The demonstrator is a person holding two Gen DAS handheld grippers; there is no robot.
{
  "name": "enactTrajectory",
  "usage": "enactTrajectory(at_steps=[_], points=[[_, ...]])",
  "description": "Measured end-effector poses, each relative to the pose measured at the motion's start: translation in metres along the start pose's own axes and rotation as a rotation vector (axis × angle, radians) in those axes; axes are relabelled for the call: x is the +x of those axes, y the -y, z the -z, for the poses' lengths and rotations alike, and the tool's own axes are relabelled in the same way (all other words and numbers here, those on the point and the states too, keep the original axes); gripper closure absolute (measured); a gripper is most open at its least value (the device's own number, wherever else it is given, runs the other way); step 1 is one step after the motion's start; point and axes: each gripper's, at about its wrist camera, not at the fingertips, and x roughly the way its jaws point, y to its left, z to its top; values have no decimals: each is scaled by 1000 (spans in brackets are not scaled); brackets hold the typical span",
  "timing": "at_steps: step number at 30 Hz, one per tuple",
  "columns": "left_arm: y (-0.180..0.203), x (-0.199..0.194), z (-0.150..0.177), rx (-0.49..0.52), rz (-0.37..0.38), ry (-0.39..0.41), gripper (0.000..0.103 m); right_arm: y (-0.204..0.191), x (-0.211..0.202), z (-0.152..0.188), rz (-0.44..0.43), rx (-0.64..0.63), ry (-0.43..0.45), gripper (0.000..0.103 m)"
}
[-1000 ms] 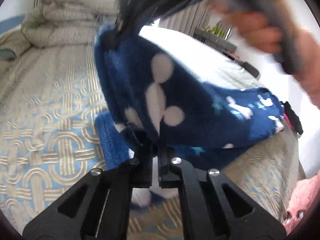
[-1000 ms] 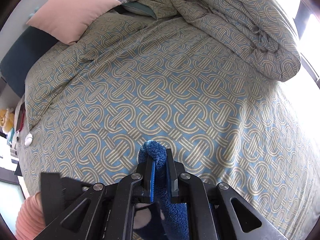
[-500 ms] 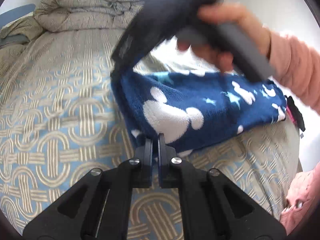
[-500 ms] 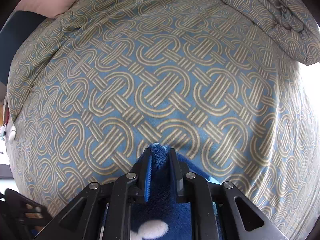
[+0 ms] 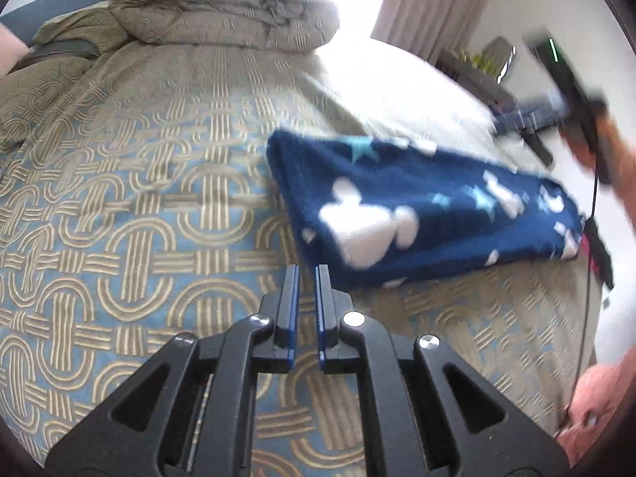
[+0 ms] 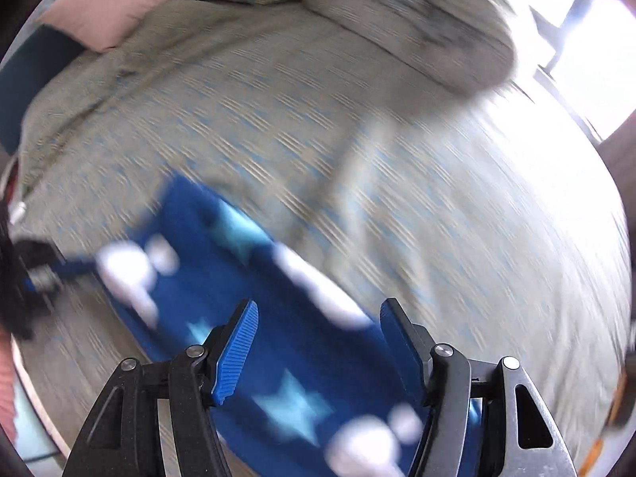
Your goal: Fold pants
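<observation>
The blue fleece pants [image 5: 417, 214], with white mouse shapes and light blue stars, lie folded flat on the patterned bed cover. My left gripper [image 5: 306, 274] is just short of their near left corner, its fingers slightly apart and empty. My right gripper [image 6: 318, 314] is wide open and empty above the pants [image 6: 278, 338]; that view is motion-blurred. The right gripper also shows in the left wrist view [image 5: 572, 91], raised at the far right, blurred.
A bunched duvet [image 5: 222, 4] lies at the head of the bed. A pink pillow [image 6: 119, 4] sits at the back left. The bed cover [image 5: 119, 206] spreads to the left. A window and curtain stand behind the bed.
Both grippers have let go of the pants, which now lie flat on the bed. My left gripper has pulled back a little. My right gripper has opened wide and swung away.
</observation>
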Motion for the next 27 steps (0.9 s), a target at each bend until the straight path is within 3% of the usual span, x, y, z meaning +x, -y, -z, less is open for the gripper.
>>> enactTrajectory(at_steps=[4,5,7,10,11,13,15,17,18,20,22,23,25,27], points=[[32,-8,-22,46,48,55,95,76,-8,82,23,201,-25,38],[46,-4,-29,74,65,55,93,94,-7,104,19,259,-34,38],[67,7,-39,102,76,48,75,123,-2,138,10,368,-46,38],[90,41,-49,86,98,-3,71,152,10,168,-33,488,-40,38],[94,54,-50,79,79,-24,71,158,18,172,-37,506,-37,38],[94,79,-50,70,-34,-58,71,167,33,174,10,522,-29,38],[70,106,-47,-13,-225,-142,72,180,51,173,100,558,-18,39],[32,104,-44,-211,-158,-125,84,196,62,173,135,608,24,39],[17,96,-45,-306,-178,-126,102,203,64,172,128,624,44,39],[-1,83,-47,-395,-217,-124,101,207,62,172,116,654,66,39],[-7,65,-51,-407,-428,-102,88,204,54,175,125,636,87,39],[-10,52,-53,-404,-520,-75,87,203,46,184,141,627,98,40],[-16,33,-52,-453,-473,-31,87,196,30,199,144,618,132,39],[-12,20,-53,-492,-395,1,86,188,9,221,65,606,179,39]])
